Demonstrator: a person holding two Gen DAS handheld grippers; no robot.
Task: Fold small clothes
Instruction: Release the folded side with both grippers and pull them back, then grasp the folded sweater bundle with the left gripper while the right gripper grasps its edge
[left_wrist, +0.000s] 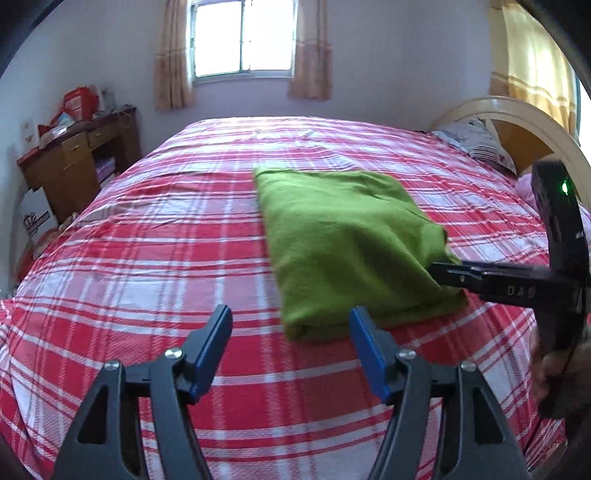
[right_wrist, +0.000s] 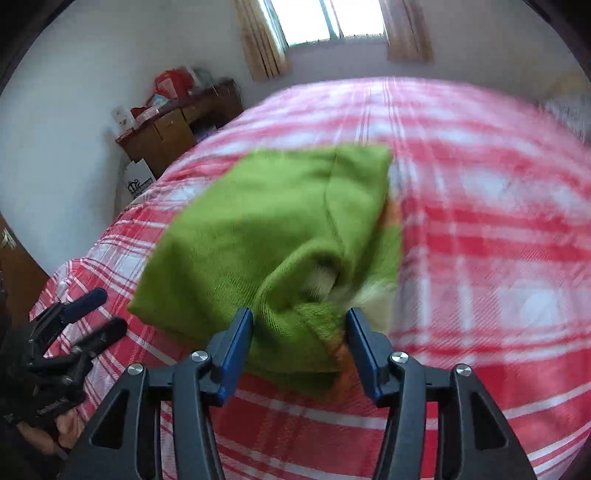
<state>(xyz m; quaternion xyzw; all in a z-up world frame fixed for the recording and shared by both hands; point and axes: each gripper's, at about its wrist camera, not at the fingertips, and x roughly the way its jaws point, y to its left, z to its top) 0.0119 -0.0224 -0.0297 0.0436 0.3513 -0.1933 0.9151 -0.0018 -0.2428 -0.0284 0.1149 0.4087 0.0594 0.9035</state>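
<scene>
Green knit, a small sweater (left_wrist: 347, 243) folded into a thick oblong, lay on the red-and-white plaid bed (left_wrist: 147, 258), its long axis running from the near edge away toward the window (left_wrist: 243, 37). The right gripper (right_wrist: 299, 347) was the nearer one: its blue-padded jaws stood wide on either side of the sweater's bunched near-right corner, where a pale lining showed in the fold, but they had not closed on it. That view was smeared, so I could not tell whether the pads touched the cloth. The left gripper (left_wrist: 290, 350) hung just short of the near-left corner, jaws equally wide, holding nothing. Any next tuck seemed to belong to the right side.
</scene>
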